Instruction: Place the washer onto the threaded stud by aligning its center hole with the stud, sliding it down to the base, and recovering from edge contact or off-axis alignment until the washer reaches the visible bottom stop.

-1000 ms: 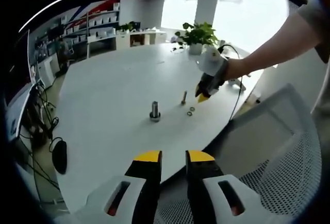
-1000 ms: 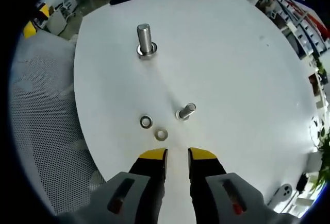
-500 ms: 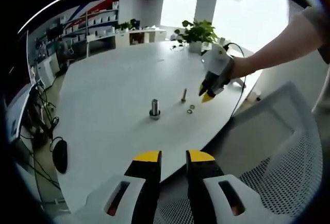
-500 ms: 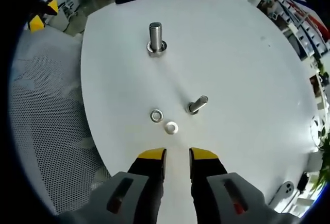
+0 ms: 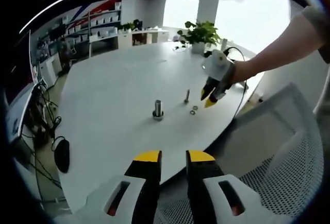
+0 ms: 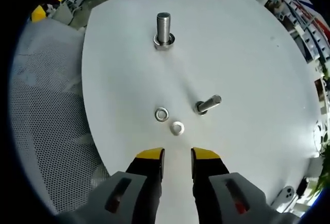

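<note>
Above the white table [image 6: 247, 38], the right gripper [image 6: 178, 154] hovers with its jaws parted and empty, just short of two washers [image 6: 161, 114] lying flat side by side near a small stud [image 6: 208, 104]; a larger stud [image 6: 164, 28] stands farther off. The left gripper [image 5: 174, 157] hangs back off the table edge over a mesh chair [image 5: 278, 147], likewise open and holding nothing. Judging by this, the pick-up has not begun: the next move calls for lowering onto one washer and pinching its thin rim.

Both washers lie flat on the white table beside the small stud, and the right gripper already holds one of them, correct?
Not quite. Both washers do lie flat on the table beside the small stud, but the right gripper view shows the right gripper open and empty, short of them.
</note>
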{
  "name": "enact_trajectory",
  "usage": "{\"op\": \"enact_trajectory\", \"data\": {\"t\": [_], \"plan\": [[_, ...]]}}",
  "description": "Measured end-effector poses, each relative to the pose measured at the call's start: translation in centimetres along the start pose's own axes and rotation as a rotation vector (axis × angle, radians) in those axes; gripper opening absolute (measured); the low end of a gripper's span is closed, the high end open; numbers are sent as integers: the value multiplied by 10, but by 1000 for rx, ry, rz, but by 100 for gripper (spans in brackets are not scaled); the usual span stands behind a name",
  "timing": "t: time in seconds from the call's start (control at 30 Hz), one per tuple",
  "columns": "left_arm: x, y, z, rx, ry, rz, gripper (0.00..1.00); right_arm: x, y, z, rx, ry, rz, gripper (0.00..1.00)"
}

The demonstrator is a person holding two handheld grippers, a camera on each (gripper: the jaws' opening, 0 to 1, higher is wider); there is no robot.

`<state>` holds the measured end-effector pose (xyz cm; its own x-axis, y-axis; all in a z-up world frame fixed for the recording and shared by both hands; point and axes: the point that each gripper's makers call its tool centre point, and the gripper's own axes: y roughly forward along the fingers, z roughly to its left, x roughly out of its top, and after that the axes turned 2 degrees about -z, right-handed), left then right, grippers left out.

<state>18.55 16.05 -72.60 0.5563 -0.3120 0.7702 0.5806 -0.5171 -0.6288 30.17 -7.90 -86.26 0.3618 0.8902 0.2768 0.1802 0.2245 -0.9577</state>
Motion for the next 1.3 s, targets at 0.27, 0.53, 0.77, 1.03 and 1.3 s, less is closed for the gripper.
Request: {"op": "enact_trajectory", "data": {"t": [0.27, 0.53, 0.77, 1.03, 1.3], "plan": [[1, 0, 2, 5, -3, -2, 15, 3, 5, -5, 8, 51, -26, 24], [0, 1, 1, 2, -8, 2, 15, 4, 12, -4, 14, 43, -33, 24], [0, 1, -1, -6, -8, 8, 15, 9, 17, 1, 21, 27, -39, 23], [-1, 1, -1, -10, -8, 7, 15, 19, 22, 2, 56, 50, -46, 20], [1, 0, -1, -9, -10, -4, 15, 22, 24, 2, 59, -44, -4, 18]]}}
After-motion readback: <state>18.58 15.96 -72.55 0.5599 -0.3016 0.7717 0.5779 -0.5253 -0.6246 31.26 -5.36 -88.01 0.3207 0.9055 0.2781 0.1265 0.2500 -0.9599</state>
